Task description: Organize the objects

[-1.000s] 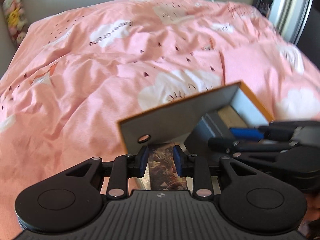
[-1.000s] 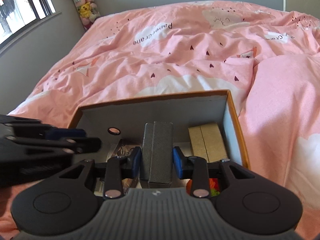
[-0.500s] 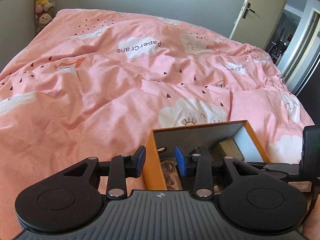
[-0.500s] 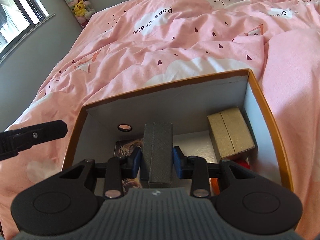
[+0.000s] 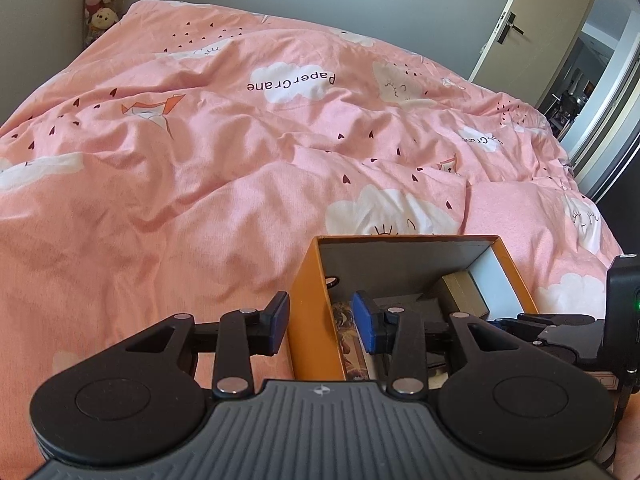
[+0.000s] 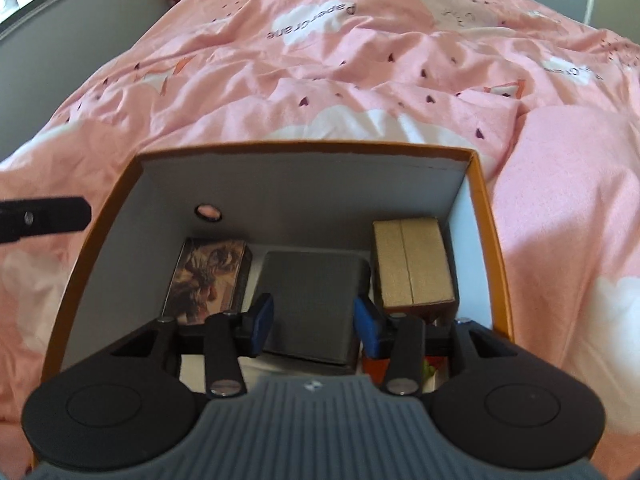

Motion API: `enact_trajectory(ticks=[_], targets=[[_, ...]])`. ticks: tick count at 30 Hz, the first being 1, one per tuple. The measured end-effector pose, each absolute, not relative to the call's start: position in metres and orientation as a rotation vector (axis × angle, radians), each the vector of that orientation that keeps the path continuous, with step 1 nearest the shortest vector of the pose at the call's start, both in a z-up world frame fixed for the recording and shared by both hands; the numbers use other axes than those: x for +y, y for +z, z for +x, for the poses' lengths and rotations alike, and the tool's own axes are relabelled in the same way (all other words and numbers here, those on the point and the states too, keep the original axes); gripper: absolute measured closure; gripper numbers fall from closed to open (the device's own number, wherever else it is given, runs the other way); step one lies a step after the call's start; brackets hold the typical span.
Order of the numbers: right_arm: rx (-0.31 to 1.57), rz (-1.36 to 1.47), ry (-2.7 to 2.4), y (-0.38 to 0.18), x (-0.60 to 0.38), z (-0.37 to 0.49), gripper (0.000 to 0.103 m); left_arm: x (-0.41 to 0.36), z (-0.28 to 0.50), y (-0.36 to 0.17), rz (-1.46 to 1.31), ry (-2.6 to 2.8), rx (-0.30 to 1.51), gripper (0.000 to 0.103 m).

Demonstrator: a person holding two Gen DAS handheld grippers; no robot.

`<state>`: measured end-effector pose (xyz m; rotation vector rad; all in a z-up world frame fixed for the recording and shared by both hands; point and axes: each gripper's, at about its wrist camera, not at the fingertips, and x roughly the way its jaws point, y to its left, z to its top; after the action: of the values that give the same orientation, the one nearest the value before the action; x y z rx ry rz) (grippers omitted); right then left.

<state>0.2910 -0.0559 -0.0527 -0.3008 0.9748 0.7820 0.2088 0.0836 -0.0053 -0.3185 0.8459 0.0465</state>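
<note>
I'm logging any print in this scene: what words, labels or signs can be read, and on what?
"PaperCrane": upside down on a white cloud of the pink duvet.
Second cloud print on the duvet: partly legible, likely the same word.
Picture box in the orange box: artwork only, no readable text.

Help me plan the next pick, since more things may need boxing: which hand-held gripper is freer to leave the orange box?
Left, probably. The left hand-held gripper straddles the orange box's wall, open. The right hand-held gripper is inside, its jaws just opened around the grey case, pads apparently clear.
</note>
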Motion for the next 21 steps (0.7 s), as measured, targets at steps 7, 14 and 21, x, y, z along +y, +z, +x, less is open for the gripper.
enact_trajectory(ticks=[7,14,21], targets=[[0.978,-0.461,0.871,-0.063,-0.048,0.278,0.044,0.085,0.192,-0.008,-0.346,0.077,0.85,0.057],[0.902,-0.59,0.861,-0.072,-0.036,0.263,0.05,0.083,0.167,-0.017,-0.373,0.108,0.854,0.055],[0.87,-0.589,0.871,-0.069,-0.029,0.259,0.053,0.077,0.151,-0.019,-0.362,0.101,0.858,0.053]])
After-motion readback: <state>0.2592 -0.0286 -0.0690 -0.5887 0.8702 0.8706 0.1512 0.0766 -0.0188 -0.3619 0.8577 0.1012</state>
